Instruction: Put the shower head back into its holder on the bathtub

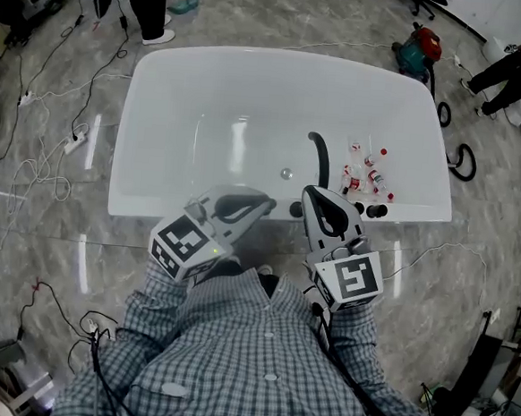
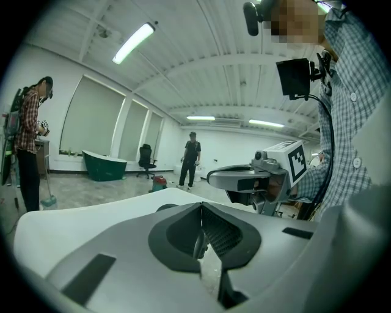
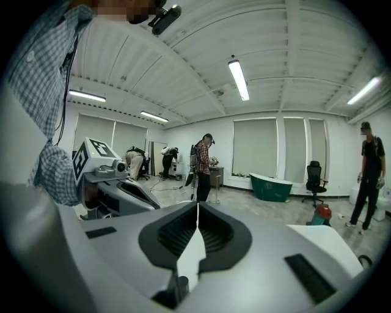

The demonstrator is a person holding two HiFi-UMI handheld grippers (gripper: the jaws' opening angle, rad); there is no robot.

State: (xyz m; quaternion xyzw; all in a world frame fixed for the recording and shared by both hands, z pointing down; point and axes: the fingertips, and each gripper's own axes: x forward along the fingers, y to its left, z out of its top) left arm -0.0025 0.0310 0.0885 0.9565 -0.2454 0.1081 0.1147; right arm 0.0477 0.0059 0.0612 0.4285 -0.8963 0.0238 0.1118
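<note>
Held left gripper (image 1: 268,202) and right gripper (image 1: 309,191), fingers clenched on nothing, above bathtub (image 1: 153,199) rim. Saw black curved piece (image 1: 319,158), maybe shower head, near knobs (image 1: 369,208); needed to confirm seating first.

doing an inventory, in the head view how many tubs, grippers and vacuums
tub: 1
grippers: 2 (left gripper, right gripper)
vacuum: 1
total: 4
</note>
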